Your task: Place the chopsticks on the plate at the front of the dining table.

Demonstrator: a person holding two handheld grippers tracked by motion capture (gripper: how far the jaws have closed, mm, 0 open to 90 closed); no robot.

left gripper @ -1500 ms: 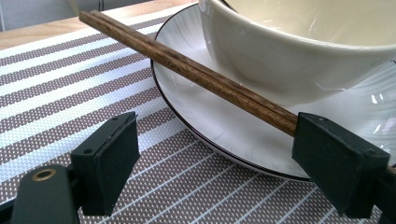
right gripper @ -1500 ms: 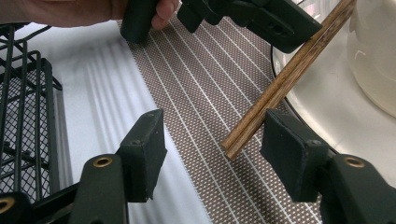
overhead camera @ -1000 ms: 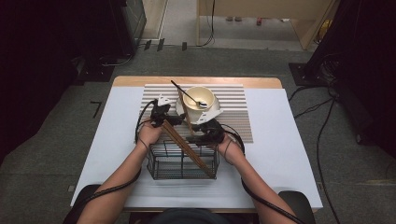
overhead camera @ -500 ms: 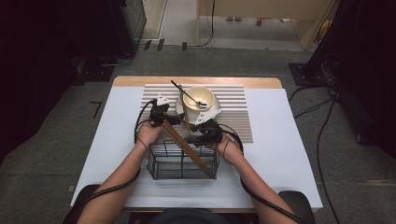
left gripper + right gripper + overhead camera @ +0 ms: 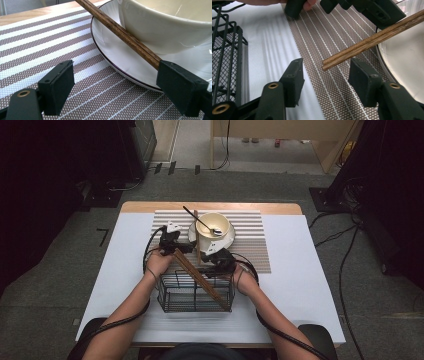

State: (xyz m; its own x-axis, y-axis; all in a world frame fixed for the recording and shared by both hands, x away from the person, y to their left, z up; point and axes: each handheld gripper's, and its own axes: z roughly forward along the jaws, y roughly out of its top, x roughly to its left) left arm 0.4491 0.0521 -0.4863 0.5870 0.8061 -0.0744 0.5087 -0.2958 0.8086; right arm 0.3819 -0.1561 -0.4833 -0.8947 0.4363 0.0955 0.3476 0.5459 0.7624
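Your right gripper (image 5: pixel 324 75) has just been closing, but its jaws are still apart with the blunt end of the chopsticks (image 5: pixel 372 41) between them, untouched. Square the pads on that end before you squeeze, so the pair doesn't scissor. The chopsticks lean on the plate (image 5: pixel 112 53) beside the bowl (image 5: pixel 172 25). Your left gripper (image 5: pixel 117 82) stands wide open; its right pad seems to touch the chopsticks, though the angle leaves that unsure. The high view adds the wire basket (image 5: pixel 172 292) holding another pair.
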